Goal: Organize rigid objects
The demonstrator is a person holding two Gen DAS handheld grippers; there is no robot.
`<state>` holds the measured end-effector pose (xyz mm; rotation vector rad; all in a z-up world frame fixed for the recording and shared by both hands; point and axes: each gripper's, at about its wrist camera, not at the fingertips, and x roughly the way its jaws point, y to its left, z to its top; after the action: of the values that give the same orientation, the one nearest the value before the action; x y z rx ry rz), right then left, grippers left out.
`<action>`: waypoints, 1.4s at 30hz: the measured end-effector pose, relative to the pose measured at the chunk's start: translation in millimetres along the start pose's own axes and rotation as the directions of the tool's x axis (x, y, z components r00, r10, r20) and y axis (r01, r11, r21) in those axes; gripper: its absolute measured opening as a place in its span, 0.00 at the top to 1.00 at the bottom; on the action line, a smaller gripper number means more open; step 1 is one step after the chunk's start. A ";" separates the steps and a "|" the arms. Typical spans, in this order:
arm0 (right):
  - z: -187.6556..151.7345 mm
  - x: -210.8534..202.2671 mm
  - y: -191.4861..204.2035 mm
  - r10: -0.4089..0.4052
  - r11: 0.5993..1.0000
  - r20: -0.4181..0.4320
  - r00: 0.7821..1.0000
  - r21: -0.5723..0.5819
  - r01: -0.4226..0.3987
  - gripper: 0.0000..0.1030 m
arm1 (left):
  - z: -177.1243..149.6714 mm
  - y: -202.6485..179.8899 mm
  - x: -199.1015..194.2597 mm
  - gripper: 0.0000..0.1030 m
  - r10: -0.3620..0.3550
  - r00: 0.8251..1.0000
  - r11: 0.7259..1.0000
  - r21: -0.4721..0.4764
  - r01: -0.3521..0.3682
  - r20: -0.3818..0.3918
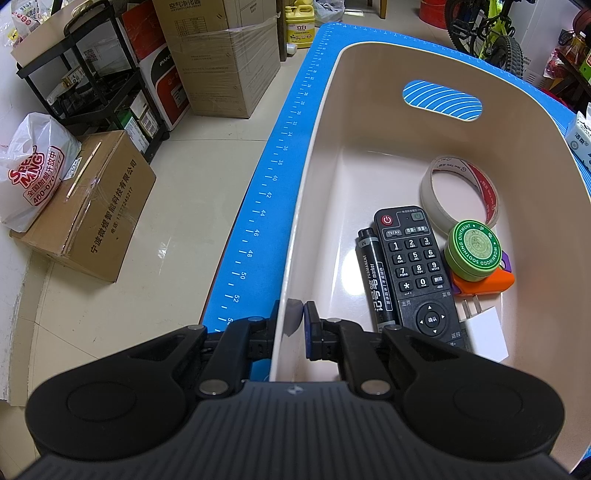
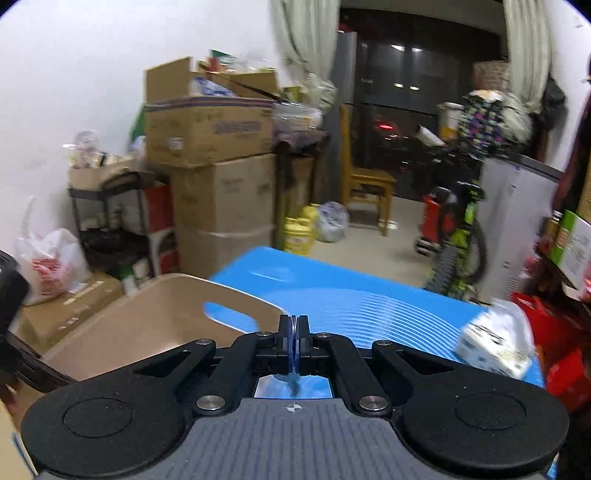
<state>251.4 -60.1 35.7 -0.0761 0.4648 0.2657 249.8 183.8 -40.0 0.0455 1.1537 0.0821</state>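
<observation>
A beige plastic bin (image 1: 314, 155) stands on the blue mat (image 1: 273, 177). My left gripper (image 1: 293, 325) is shut on the bin's near left wall, one pad on each side. Inside the bin lie a black remote (image 1: 417, 273), a black marker (image 1: 373, 273), a roll of tape (image 1: 461, 192), a green ointment tin (image 1: 472, 251), an orange piece (image 1: 491, 282) and a white plug (image 1: 484, 328). In the blurred right wrist view my right gripper (image 2: 294, 332) is shut with nothing between its pads, held above the mat (image 2: 351, 295) to the right of the bin (image 2: 147, 314).
A tissue pack (image 2: 495, 343) lies at the mat's right edge, also seen as a tissue pack (image 1: 583, 140) beside the bin. Cardboard boxes (image 1: 92, 206), a black shelf (image 1: 92, 85), a plastic bag (image 1: 33, 170) and a yellow jug (image 1: 299, 26) crowd the floor to the left. A bicycle (image 2: 458, 236) stands beyond.
</observation>
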 end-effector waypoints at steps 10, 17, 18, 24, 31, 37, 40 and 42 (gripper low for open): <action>-12.5 35.6 70.5 0.118 0.991 -0.125 0.985 -0.046 -0.124 0.87 | 0.0 0.2 0.0 0.89 0.000 1.000 1.000 0.000 0.000 0.000; -41.8 64.0 89.8 0.093 0.993 -0.294 0.951 -0.048 -0.112 0.87 | 0.9 -1.4 1.4 0.89 0.000 1.000 1.000 0.002 0.000 -0.003; -45.0 68.2 90.2 0.087 0.993 -0.319 0.944 -0.044 -0.107 0.87 | 0.9 -1.4 1.3 0.89 0.000 1.000 1.000 0.002 0.000 -0.003; -50.3 68.1 90.9 0.087 0.993 -0.331 0.939 -0.051 -0.110 0.72 | 0.9 -1.5 1.2 0.89 0.001 1.000 1.000 0.001 -0.001 -0.003; -41.9 48.0 84.5 0.111 0.993 -0.258 0.960 -0.016 -0.119 0.24 | 1.0 9.9 -14.1 0.30 0.053 0.996 0.997 -0.059 -0.049 0.065; -35.0 25.8 71.0 0.085 0.996 -0.229 0.970 0.057 -0.074 0.11 | -1.7 7.9 -36.5 0.25 0.071 0.987 0.996 -0.059 -0.063 0.141; -33.4 11.5 65.1 0.063 0.996 -0.212 0.975 0.074 -0.048 0.09 | -4.3 -3.6 -47.6 0.24 0.072 0.983 0.997 -0.026 -0.069 0.171; -32.9 2.3 60.9 0.051 0.996 -0.210 0.976 0.084 -0.034 0.09 | -6.1 -12.6 -58.6 0.24 0.068 0.977 0.998 -0.005 -0.068 0.200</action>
<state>222.7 -5.4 4.6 -0.0164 0.6892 0.2824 221.2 166.0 10.0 0.0932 0.9508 0.1341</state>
